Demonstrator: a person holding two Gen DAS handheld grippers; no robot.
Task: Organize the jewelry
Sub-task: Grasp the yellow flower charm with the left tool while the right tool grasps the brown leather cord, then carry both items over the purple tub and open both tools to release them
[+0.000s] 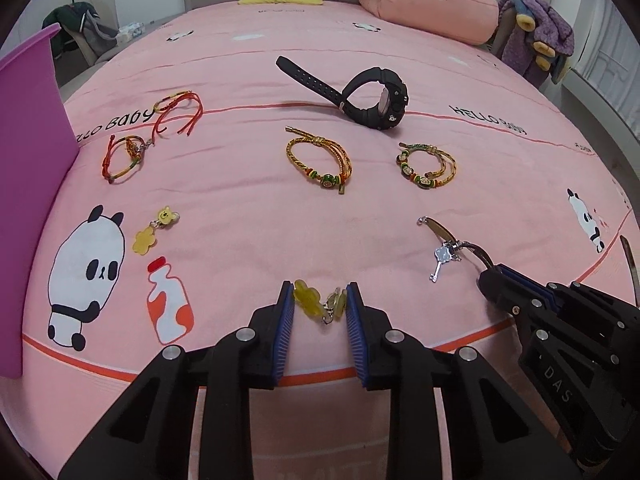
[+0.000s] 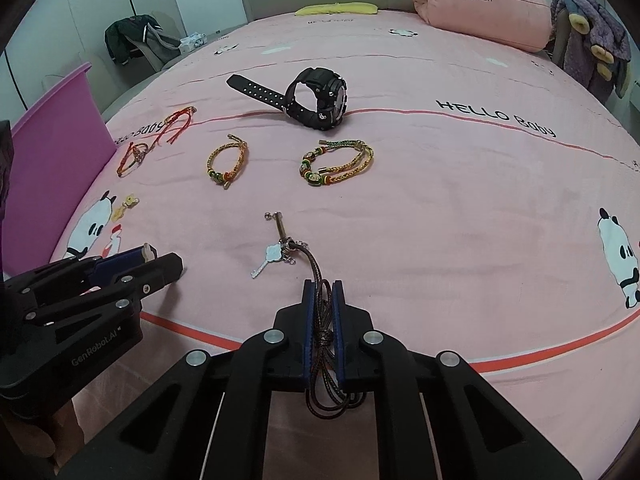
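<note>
A bed with a pink panda-print sheet (image 1: 240, 208) carries the jewellery, with a purple plastic bin (image 1: 28, 184) at its left edge. A black digital wristwatch (image 1: 376, 98) lies farthest back, with two yellow braided bead bracelets (image 1: 320, 160) in front of it. The right tongs (image 2: 322, 292) are clamped on a brown leather cord bracelet (image 2: 320, 276). The left tongs (image 1: 320, 300) pinch a yellow flower charm keychain (image 1: 318, 300).

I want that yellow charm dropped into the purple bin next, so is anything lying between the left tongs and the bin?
The left tongs hold a yellow charm. Towards the purple bin only a second yellow charm lies on the bedspread, flat and low. Nothing visible blocks a lifted carry.
</note>
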